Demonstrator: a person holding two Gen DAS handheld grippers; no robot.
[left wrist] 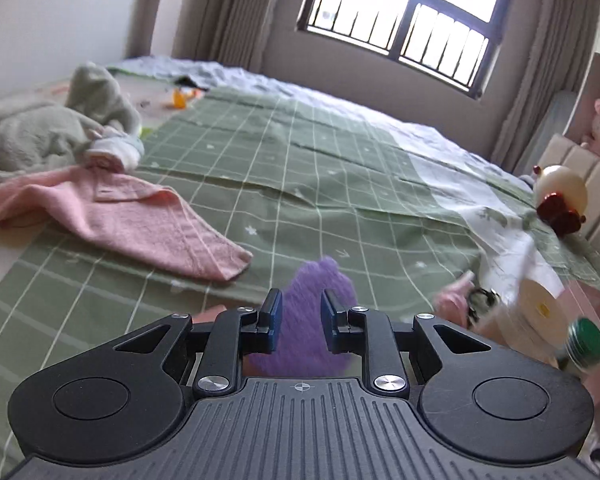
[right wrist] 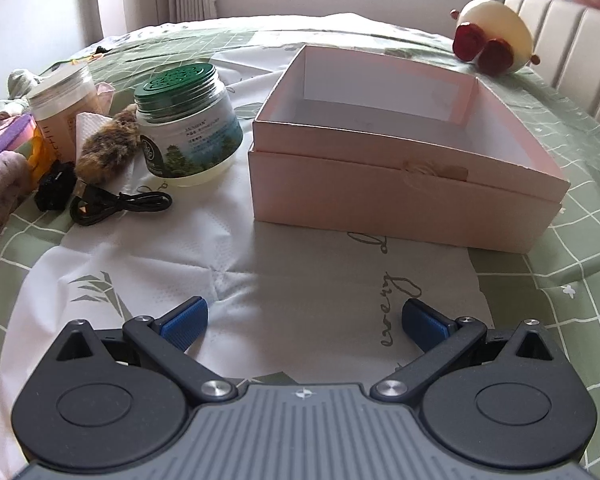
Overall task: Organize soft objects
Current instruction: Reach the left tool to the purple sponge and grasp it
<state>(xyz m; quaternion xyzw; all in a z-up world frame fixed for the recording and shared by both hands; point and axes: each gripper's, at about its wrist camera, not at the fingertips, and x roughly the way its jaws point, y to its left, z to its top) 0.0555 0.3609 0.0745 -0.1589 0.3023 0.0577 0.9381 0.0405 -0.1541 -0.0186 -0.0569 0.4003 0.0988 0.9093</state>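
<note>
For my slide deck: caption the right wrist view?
Open right gripper faces an empty pink box on the bed, green-lidded jar alongside.

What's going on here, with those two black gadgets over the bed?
A person is sorting soft things on the bed with a hand-held tool in each hand. The left tool has its fingers around a fuzzy purple item. The right tool is wide open and holds nothing, facing an open, empty pink box.

Blurred purple soft thing (left wrist: 320, 312), partly hidden

Fuzzy purple plush (left wrist: 320, 316), matt card box (right wrist: 404, 196), terry towel (left wrist: 140, 216)
</note>
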